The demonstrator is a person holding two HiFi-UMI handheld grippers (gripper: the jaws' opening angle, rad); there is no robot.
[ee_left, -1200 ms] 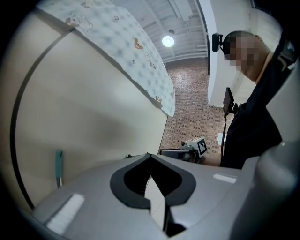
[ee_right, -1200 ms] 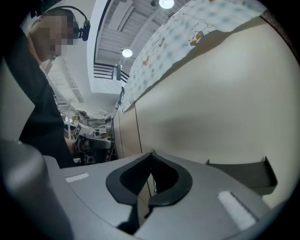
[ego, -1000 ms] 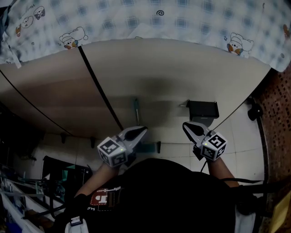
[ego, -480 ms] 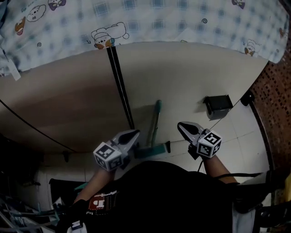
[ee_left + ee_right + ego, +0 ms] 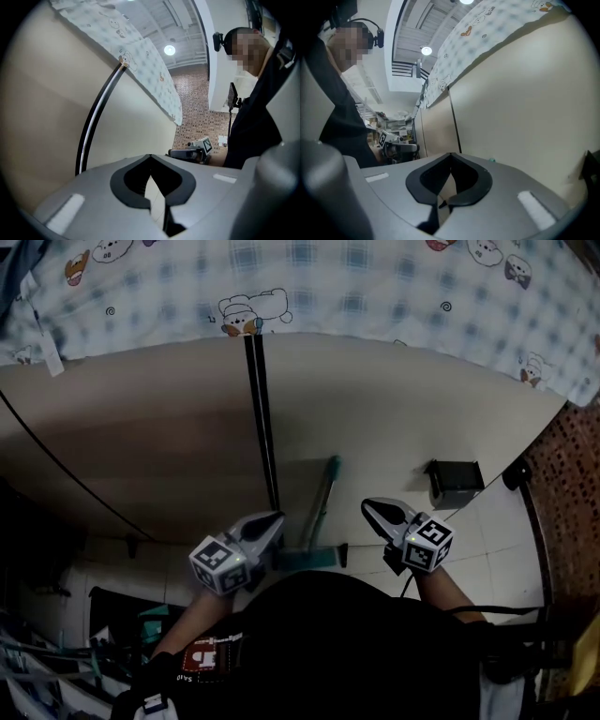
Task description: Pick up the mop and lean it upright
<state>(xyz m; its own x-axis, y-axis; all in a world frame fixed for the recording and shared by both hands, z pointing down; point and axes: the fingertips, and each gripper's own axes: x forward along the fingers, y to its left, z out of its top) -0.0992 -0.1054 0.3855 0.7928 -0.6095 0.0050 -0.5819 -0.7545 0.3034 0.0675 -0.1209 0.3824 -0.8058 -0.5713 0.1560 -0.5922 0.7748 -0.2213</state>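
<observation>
Reckoned from the person's torso point(image 5: 356, 643) at 6 o'clock in the head view. Left gripper point(image 5: 277, 518) at 11 o'clock and right gripper point(image 5: 367, 505) at 1 o'clock, well apart. Mop point(image 5: 324, 495) at 12 o'clock between them, its head low near the torso, its handle rising in front of the wall panel point(image 5: 403, 399). Strip point(image 5: 262, 418) on the wall at 11 o'clock, left of the mop handle, running up to the cloth point(image 5: 328, 277), which hangs along the wall's top at 12 o'clock. Box point(image 5: 457, 482) at 2 o'clock, right of the right gripper, at the wall's foot beside the floor tiles point(image 5: 497, 540). Brick surface point(image 5: 567, 484) at 3 o'clock, beyond the box.
</observation>
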